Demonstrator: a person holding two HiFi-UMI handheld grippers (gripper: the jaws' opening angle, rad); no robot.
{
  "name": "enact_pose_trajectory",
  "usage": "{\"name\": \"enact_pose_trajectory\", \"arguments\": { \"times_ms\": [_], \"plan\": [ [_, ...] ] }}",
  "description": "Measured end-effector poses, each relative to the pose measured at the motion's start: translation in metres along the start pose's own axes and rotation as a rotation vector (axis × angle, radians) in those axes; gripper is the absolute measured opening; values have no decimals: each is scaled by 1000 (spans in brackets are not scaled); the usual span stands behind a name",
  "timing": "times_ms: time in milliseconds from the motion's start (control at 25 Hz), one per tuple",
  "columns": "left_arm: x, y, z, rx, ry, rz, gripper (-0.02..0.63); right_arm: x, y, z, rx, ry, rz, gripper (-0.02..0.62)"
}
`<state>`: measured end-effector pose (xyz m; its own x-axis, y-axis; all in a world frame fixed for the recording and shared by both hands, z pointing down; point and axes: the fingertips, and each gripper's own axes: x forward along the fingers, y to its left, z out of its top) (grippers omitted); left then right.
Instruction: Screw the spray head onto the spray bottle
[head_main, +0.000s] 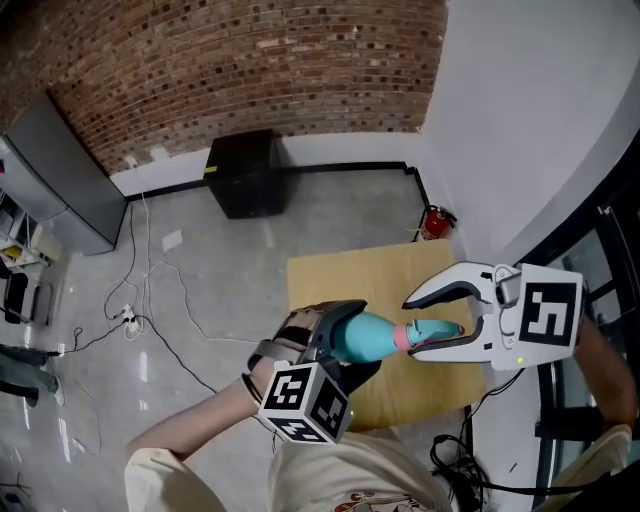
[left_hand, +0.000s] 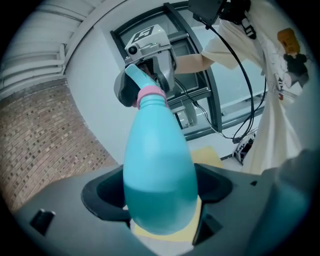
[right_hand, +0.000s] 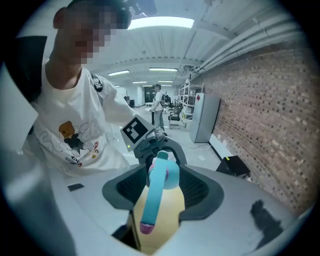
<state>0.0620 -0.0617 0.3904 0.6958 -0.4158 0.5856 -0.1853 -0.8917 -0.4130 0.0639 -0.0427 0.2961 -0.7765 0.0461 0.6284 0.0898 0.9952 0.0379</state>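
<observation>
Left gripper (left_hand: 160, 202) clamping its dark fingers on a smooth teal teardrop bottle (left_hand: 157, 160), hovering above flat tan tabletop (head_main: 335, 280), slim teal spray head (right_hand: 155, 195) with pink collar sitting on its neck, right gripper (head_main: 410, 327) holding white curved fingers apart around it
</observation>
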Motion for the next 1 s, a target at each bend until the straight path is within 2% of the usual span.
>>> {"name": "enact_pose_trajectory", "arguments": {
  "times_ms": [160, 320, 360, 400, 720, 1000],
  "plan": [
    [-5, 9, -2, -1, 3, 18, 411, 11, -4, -1, 92, -9, 63, 195],
    [-5, 11, -2, -4, 9, 15, 411, 15, -1, -1, 122, -10, 101, 192],
    [-5, 11, -3, -3, 13, 11, 411, 15, -1, -1, 121, -8, 101, 182],
    [-5, 11, -3, -4, 20, 5, 411, 15, -2, -1, 118, -3, 96, 137],
    [1, 4, -10, -23, 109, -67, 411, 17, -4, -13, 81, 58, 52, 133],
    [-5, 9, -4, -61, 96, -61, 411, 13, -8, -5, -7, 92, 1, 133]
  ]
}}
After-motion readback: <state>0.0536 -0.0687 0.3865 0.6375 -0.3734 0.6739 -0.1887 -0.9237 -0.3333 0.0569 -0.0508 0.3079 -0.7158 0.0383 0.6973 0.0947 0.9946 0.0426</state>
